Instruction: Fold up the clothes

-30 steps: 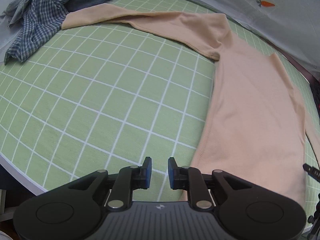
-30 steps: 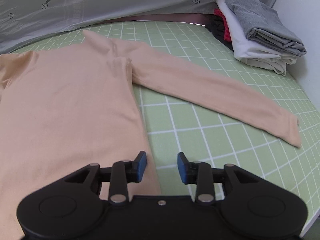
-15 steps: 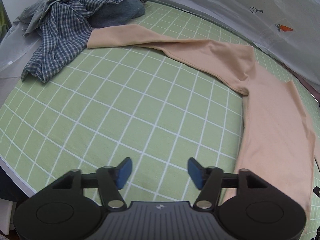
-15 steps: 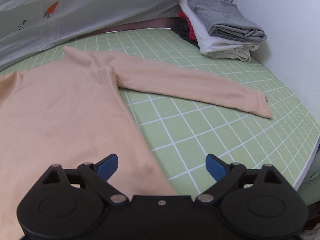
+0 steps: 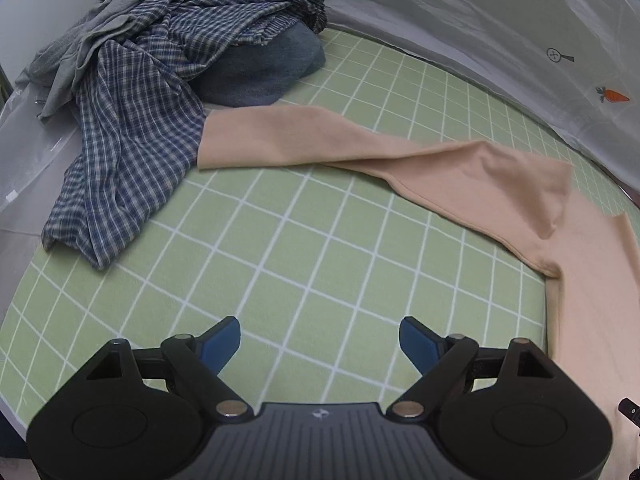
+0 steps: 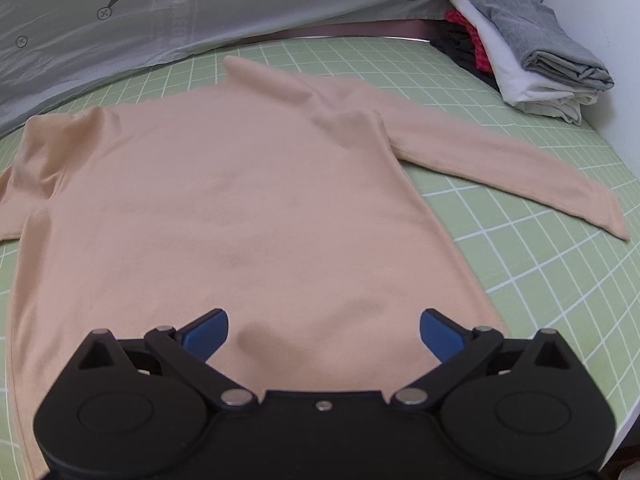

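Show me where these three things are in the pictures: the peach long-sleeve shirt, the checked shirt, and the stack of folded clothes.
peach long-sleeve shirt (image 6: 240, 208): right wrist view, middle of its body.
checked shirt (image 5: 132, 128): left wrist view, its hanging front part.
stack of folded clothes (image 6: 532, 40): right wrist view, the grey top piece.

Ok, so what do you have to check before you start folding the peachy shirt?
1. Peach shirt lies flat, both sleeves spread out: ok.
2. Left gripper holds nothing, jaws opening: ok.
3. Right gripper holds nothing, jaws opening over the shirt: ok.
4. Left sleeve cuff clear of the checked shirt: not ok, they touch.
5. Right sleeve clear of the folded stack: ok.
6. Shirt's bottom hem straight: cannot tell, hidden by the gripper.
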`<state>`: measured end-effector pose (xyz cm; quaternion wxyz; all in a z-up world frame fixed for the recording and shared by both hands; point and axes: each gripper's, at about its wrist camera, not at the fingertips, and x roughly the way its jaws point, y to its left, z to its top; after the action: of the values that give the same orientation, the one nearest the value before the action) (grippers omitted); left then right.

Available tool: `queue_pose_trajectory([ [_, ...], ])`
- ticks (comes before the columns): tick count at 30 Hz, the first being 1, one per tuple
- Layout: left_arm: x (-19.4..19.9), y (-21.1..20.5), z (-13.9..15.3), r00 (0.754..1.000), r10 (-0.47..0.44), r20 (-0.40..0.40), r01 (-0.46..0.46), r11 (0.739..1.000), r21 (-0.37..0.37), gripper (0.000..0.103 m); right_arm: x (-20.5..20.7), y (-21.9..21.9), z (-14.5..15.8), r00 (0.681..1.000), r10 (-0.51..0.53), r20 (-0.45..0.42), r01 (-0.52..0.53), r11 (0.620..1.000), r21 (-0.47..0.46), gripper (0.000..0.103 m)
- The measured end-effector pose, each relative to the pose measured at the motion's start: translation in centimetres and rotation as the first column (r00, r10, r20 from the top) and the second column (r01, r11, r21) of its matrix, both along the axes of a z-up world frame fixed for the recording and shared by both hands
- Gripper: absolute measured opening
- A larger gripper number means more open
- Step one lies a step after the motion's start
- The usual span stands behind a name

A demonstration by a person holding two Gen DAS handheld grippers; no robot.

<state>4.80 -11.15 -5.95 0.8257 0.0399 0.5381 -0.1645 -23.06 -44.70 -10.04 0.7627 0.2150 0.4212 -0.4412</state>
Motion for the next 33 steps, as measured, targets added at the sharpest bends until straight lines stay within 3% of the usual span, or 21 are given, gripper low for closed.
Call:
queue_pose_trajectory([
  [9,8.2,-2.9,-1.6,1.000,-0.018,0.022,0.016,0.997,0.070,0.087,3.4,-2.4,-1.3,0.993,-0.120,-0.009,0.121,0.991,0.052,0.103],
  [13,10.1,-4.1,-2.9,0.997,-0.075,0.031,0.071,0.991,0.113,0.087,3.8,-2.0,-1.2,0.995,-0.097,-0.037,0.098,0.995,0.028,0.103],
  [19,11.3,-5.4,-4.0,0.988,-0.137,0.065,0.125,0.978,0.167,0.087,3.5,-2.3,-1.4,0.990,-0.139,-0.007,0.139,0.988,0.060,0.103],
  [23,12.2,-5.8,-3.8,0.981,-0.136,0.142,0.104,0.971,0.215,0.087,4.0,-2.3,-1.2,0.993,-0.113,-0.038,0.114,0.993,0.041,0.103],
  [27,14.4,-5.4,-3.5,0.985,-0.074,0.158,0.048,0.986,0.163,0.087,4.4,-2.3,-1.1,0.994,-0.088,-0.059,0.089,0.996,0.027,0.103],
  [33,16.5,-5.2,-2.6,0.968,-0.002,0.250,-0.038,0.987,0.156,0.087,4.2,-2.7,-1.2,0.995,-0.092,-0.045,0.094,0.994,0.048,0.103],
])
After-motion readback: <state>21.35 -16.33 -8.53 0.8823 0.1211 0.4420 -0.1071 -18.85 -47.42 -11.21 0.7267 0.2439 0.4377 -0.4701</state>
